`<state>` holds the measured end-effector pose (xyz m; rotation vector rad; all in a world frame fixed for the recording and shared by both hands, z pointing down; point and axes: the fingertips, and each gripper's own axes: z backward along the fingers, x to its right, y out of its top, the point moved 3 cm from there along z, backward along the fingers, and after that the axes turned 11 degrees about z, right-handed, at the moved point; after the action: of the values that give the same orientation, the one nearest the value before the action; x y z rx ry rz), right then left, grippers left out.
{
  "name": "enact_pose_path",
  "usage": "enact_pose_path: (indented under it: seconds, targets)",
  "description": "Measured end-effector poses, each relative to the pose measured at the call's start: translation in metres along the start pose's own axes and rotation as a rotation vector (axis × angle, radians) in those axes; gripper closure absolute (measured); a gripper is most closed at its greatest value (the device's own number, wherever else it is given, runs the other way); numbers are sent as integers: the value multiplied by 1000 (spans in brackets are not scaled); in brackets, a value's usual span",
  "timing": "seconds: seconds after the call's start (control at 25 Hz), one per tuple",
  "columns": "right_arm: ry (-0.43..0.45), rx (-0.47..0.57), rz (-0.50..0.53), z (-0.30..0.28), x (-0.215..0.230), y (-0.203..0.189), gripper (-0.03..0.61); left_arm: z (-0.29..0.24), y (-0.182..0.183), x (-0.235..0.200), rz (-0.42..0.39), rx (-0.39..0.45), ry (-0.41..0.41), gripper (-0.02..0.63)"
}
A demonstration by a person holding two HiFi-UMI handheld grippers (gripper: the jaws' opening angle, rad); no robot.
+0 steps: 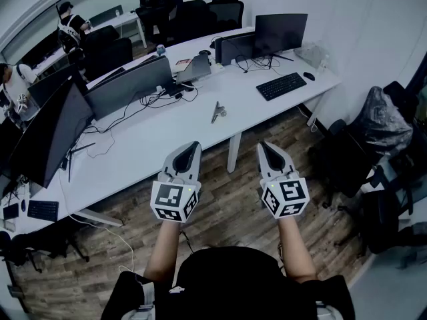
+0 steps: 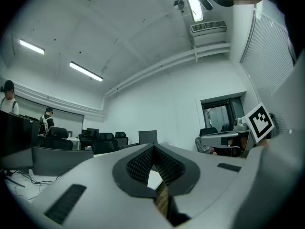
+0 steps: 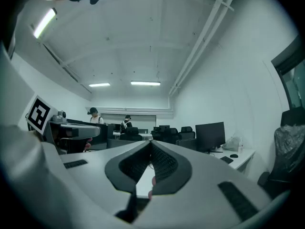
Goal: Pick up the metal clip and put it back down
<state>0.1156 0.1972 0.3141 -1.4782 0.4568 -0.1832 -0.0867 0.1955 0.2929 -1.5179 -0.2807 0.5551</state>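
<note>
Ahead, slim metal clip (image 1: 217, 111) on white desk (image 1: 153, 145); left gripper (image 1: 194, 146), right gripper (image 1: 264, 146), jaws clenched.

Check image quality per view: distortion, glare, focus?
Head view: barrel distortion curves the white desk; even light, metal clip small but sharp. Left gripper view: fisheye, black corners, ceiling light blown out, left claw softly blurred up close. Right gripper view: same vignette, strip light glaring mildly.

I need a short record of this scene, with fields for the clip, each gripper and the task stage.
clip: metal clip lies on the white desk, untouched
left gripper: shut, empty, level, apart from the clip
right gripper: shut, empty, level, apart from the clip
task stage: pick-up not yet begun
</note>
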Motion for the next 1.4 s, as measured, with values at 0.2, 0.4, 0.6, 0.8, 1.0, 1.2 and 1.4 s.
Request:
enact_pose_path:
  seconds: [0.2,0.4,0.6,0.8,1.0,1.2,1.4]
  targets:
    - [4,-2,-12,1,4,-6,555,-4,-2,2,12,4,14,603]
    - [31,13,-44,4,11,-10,555,-9,-9,9,20,-7,24,603]
    - [54,6,-40,7,24,-15,554,-18,-19,25,36,-23,41,603]
    - [78,1,-34,8,36,-29,555,-26,-34,39,46,-37,58,603]
    - [92,-11,-3,16,49,-40,554,-33,-44,57,47,-33,65,603]
    - [107,-3,-10,21,61,-44,554,-41,-48,72,40,-38,68,603]
    - [121,-4,-23,21,68,-46,554,-48,-47,76,33,-41,71,603]
